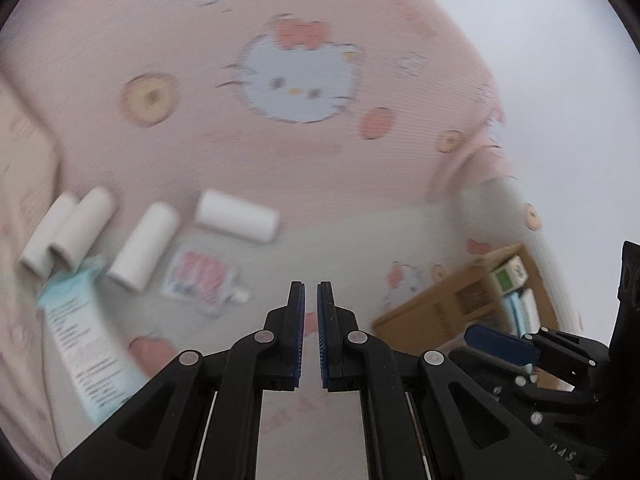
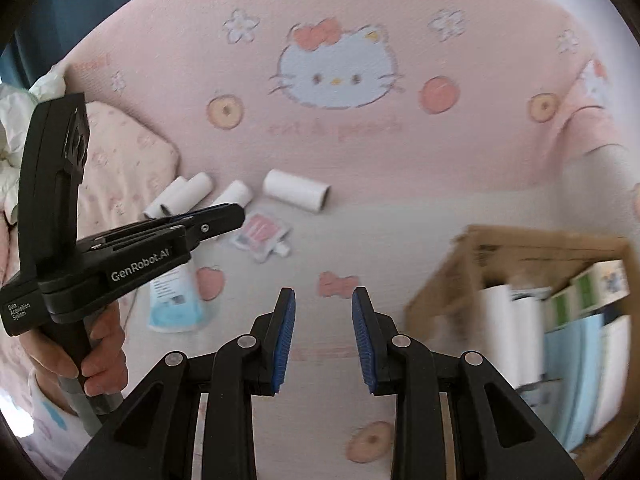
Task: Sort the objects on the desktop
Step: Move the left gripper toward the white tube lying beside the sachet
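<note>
Left to sort on the pink blanket point(image 2: 400, 152) are four white rolls point(image 2: 297, 191), a blue tube point(image 2: 176, 300) and a small pouch point(image 2: 262, 236). The left gripper point(image 2: 230, 213), marked "GenRobot.AI", is closed and empty; the right gripper point(image 2: 323, 336) is part open and empty. At the right, the cardboard box point(image 2: 452, 280) already holds rolls and cartons.

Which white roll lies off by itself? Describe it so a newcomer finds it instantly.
Start at the big cat face printed on the pink blanket. Just below it lies the lone white roll. Unlike the three rolls clustered to its left, it lies apart, open end pointing right toward the cardboard box.
</note>
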